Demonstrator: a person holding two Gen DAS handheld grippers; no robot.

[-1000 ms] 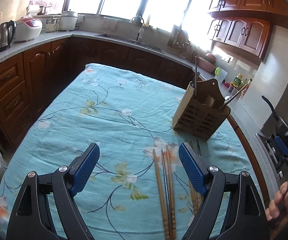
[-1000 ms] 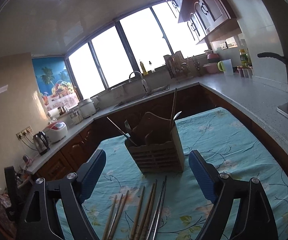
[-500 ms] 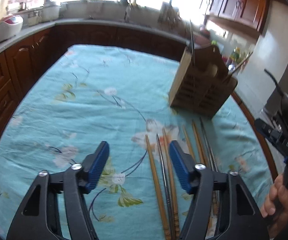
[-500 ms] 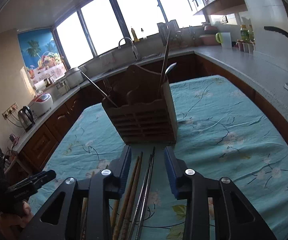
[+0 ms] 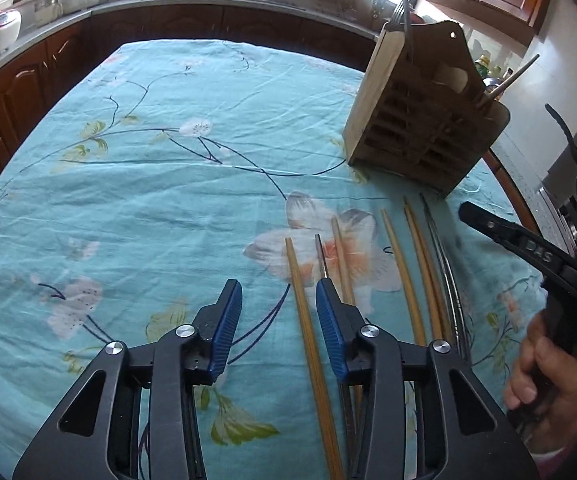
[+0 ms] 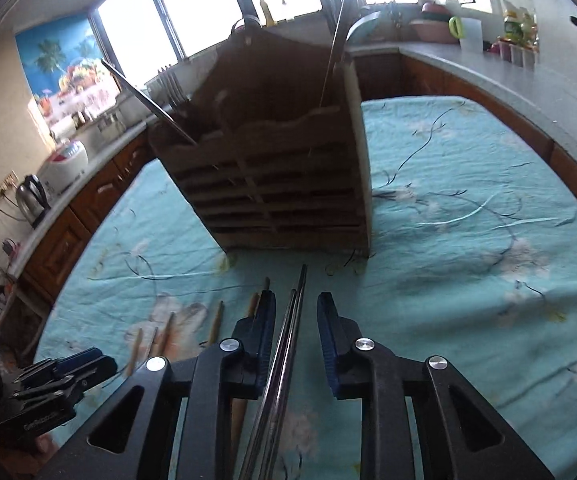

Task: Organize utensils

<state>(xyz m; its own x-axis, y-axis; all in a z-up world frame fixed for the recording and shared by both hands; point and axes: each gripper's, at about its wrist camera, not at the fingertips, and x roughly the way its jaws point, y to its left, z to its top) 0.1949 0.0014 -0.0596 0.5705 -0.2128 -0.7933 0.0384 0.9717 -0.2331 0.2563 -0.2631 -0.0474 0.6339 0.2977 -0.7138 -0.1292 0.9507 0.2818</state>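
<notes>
Several chopsticks lie side by side on the teal floral tablecloth (image 5: 148, 200), in front of a slatted wooden utensil holder (image 5: 420, 128) (image 6: 280, 184) with a fork and metal utensils in it. My left gripper (image 5: 276, 286) hangs low over the cloth with its jaws closing. A wooden chopstick (image 5: 300, 292) lies between them near the right pad, untouched. My right gripper (image 6: 296, 296) is closing too, astride a pair of metal chopsticks (image 6: 290, 328) with gaps on both sides. The same metal pair (image 5: 442, 264) lies rightmost in the left wrist view.
A hand (image 5: 548, 376) holds the right gripper at the right edge of the left wrist view. The left gripper (image 6: 100, 360) shows low on the left in the right wrist view. Brown cabinets and a counter ring the table, with a kettle (image 6: 32, 196) and a rice cooker (image 6: 66, 158).
Both grippers have come down toward the table and forward, and their jaws have narrowed. The left now straddles a wooden chopstick, the right the metal pair. The holder looms closer.
</notes>
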